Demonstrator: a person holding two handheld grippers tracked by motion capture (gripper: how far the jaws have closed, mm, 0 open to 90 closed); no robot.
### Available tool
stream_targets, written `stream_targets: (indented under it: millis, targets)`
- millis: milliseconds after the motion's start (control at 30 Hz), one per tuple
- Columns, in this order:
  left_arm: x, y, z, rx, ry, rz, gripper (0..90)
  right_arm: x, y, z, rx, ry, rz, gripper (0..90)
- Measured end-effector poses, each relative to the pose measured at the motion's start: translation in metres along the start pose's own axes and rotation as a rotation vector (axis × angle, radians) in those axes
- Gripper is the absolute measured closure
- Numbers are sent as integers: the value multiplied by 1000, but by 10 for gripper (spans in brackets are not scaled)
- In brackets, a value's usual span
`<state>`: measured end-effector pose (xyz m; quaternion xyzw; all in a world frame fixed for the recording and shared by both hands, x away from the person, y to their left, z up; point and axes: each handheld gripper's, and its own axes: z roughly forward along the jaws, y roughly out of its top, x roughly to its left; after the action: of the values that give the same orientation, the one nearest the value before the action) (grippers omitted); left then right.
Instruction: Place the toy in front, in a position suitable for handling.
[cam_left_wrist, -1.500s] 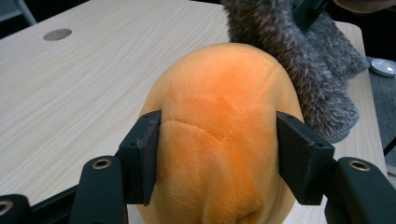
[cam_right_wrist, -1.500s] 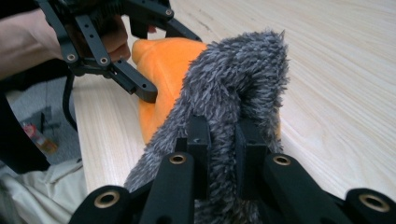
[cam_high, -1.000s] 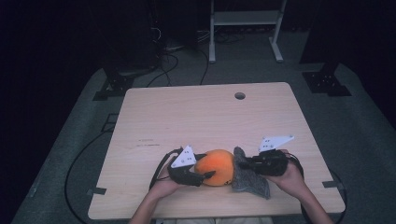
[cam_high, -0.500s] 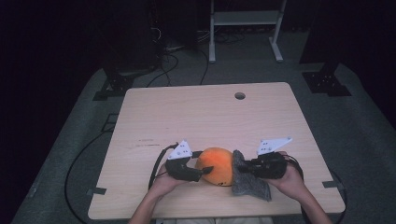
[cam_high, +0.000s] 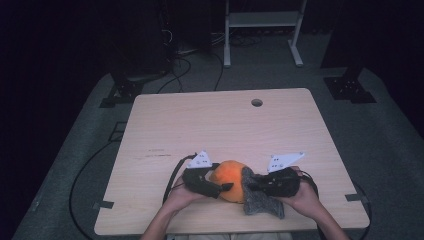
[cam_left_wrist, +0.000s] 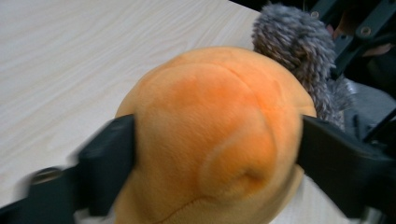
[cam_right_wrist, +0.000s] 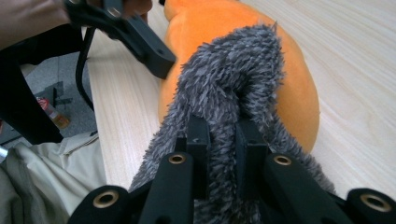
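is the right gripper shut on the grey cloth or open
Shut on it. In the right gripper view, the right gripper has its jaws close together with a bunch of the grey cloth pinched between them, draped against the orange plush.

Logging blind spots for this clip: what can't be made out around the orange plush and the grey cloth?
- Orange plush toy: underside cut off by the bottom edge, left gripper view.
- Fuzzy grey cloth: full shape hidden by the right gripper, right gripper view.
- Left gripper: pad contact with the plush is blurred.
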<state>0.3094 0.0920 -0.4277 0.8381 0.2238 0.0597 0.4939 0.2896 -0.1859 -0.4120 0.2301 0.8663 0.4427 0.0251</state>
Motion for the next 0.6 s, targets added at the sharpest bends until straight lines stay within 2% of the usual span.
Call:
stream_targets:
  millis: [33, 67, 100, 133, 167, 233, 267, 333, 433, 533, 600]
  targets:
    - [-1, 0, -1, -11, 22, 13, 289, 0, 2, -1, -6, -6, -2, 782]
    - [-3, 0, -3, -51, 55, 36, 344, 0, 3, -3, -14, -10, -3, 783]
    - [-4, 1, -4, -78, 63, 46, 381, 0, 7, -7, -33, -18, -3, 783]
    - [-6, 3, -5, -108, 90, 71, 393, -1, 10, -10, -46, -24, -6, 783]
    - [-7, 4, -4, -115, 98, 86, 395, -1, 14, -14, -71, -38, -6, 783]
    - [-6, 5, -1, -91, 104, 109, 385, -4, 18, -14, -96, -45, 4, 783]
    - [-4, 3, 1, -69, 107, 107, 376, -5, 17, -11, -83, -51, 0, 783]
    - [0, -2, -1, -61, 96, 76, 357, -7, 12, -2, -53, -48, 3, 783]
    - [5, -7, -6, -53, 86, 41, 324, -15, -2, 5, -9, -32, 36, 783]
    - [4, -9, -7, -53, 82, 48, 312, -19, -13, 5, 64, -54, 44, 782]
    - [0, -7, -7, -55, 90, 68, 309, -18, -15, 2, 71, -61, 46, 781]
